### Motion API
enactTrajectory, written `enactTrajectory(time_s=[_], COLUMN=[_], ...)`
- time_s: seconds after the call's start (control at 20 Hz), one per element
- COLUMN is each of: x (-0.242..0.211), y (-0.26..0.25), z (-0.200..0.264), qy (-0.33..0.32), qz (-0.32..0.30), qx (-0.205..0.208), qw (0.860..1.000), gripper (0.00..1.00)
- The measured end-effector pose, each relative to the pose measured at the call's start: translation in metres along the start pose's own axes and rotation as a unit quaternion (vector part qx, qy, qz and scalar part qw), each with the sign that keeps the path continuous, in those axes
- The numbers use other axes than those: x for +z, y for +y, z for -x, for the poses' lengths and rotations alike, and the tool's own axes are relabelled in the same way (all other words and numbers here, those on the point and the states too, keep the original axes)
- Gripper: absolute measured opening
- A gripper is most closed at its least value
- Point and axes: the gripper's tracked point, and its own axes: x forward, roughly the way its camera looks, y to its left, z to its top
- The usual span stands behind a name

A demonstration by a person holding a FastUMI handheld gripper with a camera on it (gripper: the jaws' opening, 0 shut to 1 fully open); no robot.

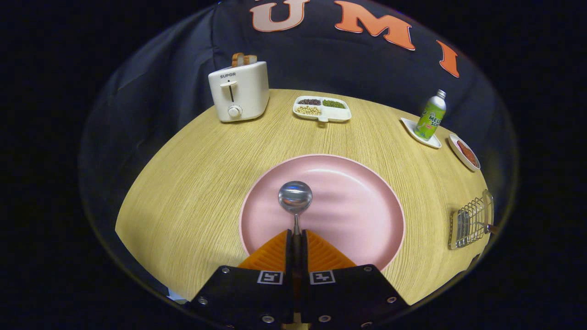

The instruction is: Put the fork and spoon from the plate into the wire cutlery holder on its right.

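Note:
A steel spoon (295, 198) points away from me over the pink plate (357, 206), bowl forward. My gripper (296, 234) is shut on the spoon's handle, both fingers pressing it from the sides. The handle's rear part is hidden between the fingers. Whether the spoon's bowl touches the plate or hangs just above it I cannot tell. The wire cutlery holder (471, 222) lies to the right of the plate near the table's edge, with a dark utensil handle showing inside it.
Beyond the plate stand a white toaster (239, 91) with bread in it and a divided white dish (322, 109) of beans. To the far right are a green bottle (430, 115) on a white coaster and a small dish (465, 152) of red food.

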Motion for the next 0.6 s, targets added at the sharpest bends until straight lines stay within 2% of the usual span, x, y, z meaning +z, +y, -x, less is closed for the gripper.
enactTrajectory(time_s=[0.45,0.6], x=[0.018,0.019], y=[-0.063,-0.095], z=[0.049,0.071], qy=[0.008,0.016], qz=[-0.06,-0.062], qx=[0.005,-0.004], qw=[0.998,0.998], gripper=[0.07,0.07])
